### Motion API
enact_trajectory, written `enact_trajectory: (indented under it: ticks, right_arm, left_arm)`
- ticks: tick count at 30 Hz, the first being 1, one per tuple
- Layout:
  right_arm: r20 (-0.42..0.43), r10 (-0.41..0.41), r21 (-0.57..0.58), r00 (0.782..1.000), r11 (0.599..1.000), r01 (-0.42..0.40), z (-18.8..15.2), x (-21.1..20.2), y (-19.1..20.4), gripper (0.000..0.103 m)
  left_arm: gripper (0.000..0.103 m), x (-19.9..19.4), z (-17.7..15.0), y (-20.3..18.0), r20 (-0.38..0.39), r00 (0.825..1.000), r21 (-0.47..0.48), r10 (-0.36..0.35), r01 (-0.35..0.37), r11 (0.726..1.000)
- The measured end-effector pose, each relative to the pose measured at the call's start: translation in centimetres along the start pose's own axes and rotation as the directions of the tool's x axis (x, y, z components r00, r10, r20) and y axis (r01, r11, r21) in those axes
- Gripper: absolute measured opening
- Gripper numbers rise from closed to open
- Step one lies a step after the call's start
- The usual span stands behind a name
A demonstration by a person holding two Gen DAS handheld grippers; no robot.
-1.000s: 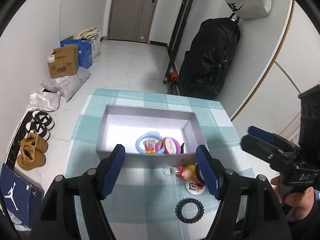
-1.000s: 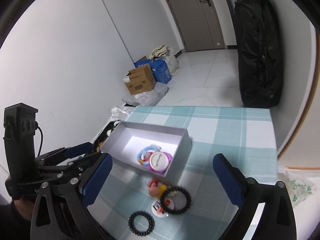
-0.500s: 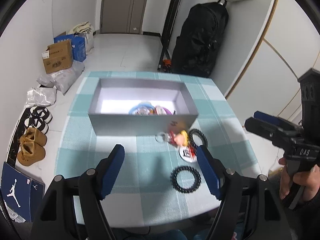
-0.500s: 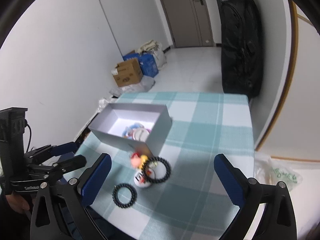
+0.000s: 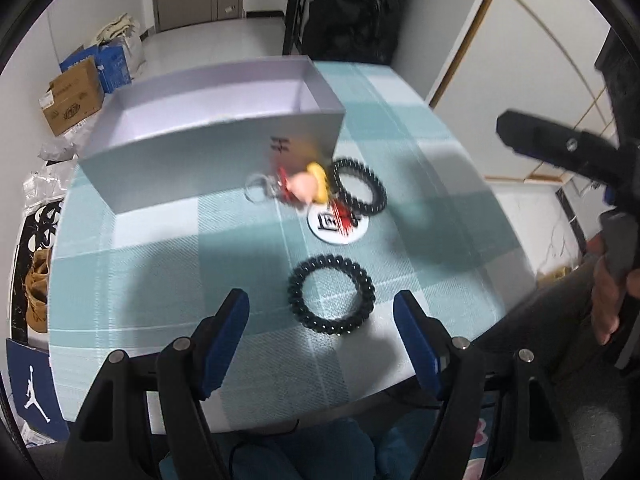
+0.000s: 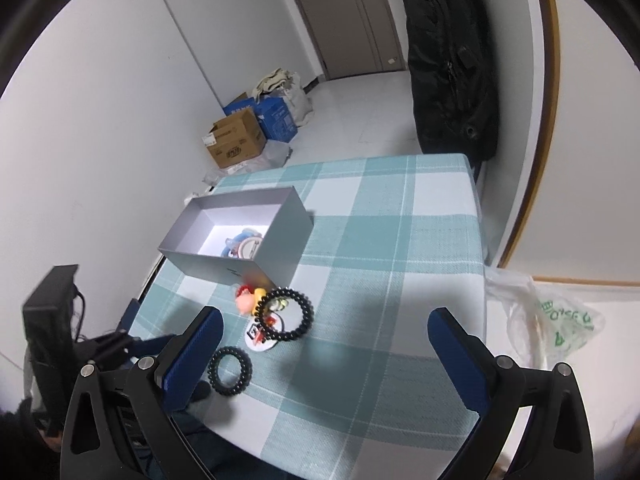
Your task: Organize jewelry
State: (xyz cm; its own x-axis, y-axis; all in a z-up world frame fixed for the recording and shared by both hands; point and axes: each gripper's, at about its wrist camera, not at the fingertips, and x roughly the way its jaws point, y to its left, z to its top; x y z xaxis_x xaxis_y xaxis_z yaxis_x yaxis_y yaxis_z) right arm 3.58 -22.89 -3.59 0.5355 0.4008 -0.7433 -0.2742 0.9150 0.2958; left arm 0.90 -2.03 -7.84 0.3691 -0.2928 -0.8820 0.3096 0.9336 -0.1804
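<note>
A grey open box (image 5: 208, 132) (image 6: 256, 248) stands on the teal checked tablecloth (image 5: 400, 128) with colourful bracelets (image 6: 244, 242) inside. In front of it lie a cartoon keychain (image 5: 306, 186) (image 6: 248, 300), a white round badge (image 5: 338, 222) (image 6: 260, 338) and two black coil hair ties: one by the keychain (image 5: 360, 192) (image 6: 285, 314), one nearer the front edge (image 5: 332, 300) (image 6: 230, 370). My left gripper (image 5: 322, 320) is open, just in front of the nearer hair tie. My right gripper (image 6: 324, 344) is open and empty above the table's right half; it shows at the right of the left wrist view (image 5: 560, 148).
Beyond the table are a black bag (image 6: 448, 60), cardboard boxes (image 6: 236, 144), a door (image 6: 352, 12) and shoes on the floor (image 5: 36, 280). A plastic bag (image 6: 556, 320) lies right of the table. The table's front edge is close to both grippers.
Both grippers have pulled back from the box toward the front edge. The left one has dropped and swung right, so the nearer black hair tie now lies just ahead of its open fingers.
</note>
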Motion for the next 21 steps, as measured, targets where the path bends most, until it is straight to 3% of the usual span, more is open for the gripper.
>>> enact_trajectory:
  ticks: [3, 6, 14, 21]
  right_arm:
    - [-0.011, -0.008, -0.002, 1.0, 1.0, 0.008, -0.1, 0.2, -0.1, 0.103]
    - [-0.01, -0.014, 0.008, 1.0, 1.0, 0.014, 0.0, 0.1, -0.4, 0.103]
    - [-0.013, -0.005, 0.071, 1.0, 0.997, 0.006, 0.1, 0.0, -1.7, 0.103]
    - [-0.015, 0.004, 0.085, 1.0, 0.996, -0.002, 0.3, 0.2, -1.9, 0.103]
  left_arm:
    - [0.071, 0.4, 0.1, -0.5, -0.004, 1.0, 0.01, -0.003, 0.004, 1.0]
    - [0.071, 0.6, 0.0, -0.9, 0.003, 0.998, 0.03, 0.055, -0.055, 0.998]
    - [0.071, 1.7, -0.4, -1.3, -0.029, 0.991, 0.071, 0.13, -0.127, 0.989]
    - [0.066, 1.6, -0.4, -1.4, -0.022, 0.992, 0.083, 0.121, -0.118, 0.989]
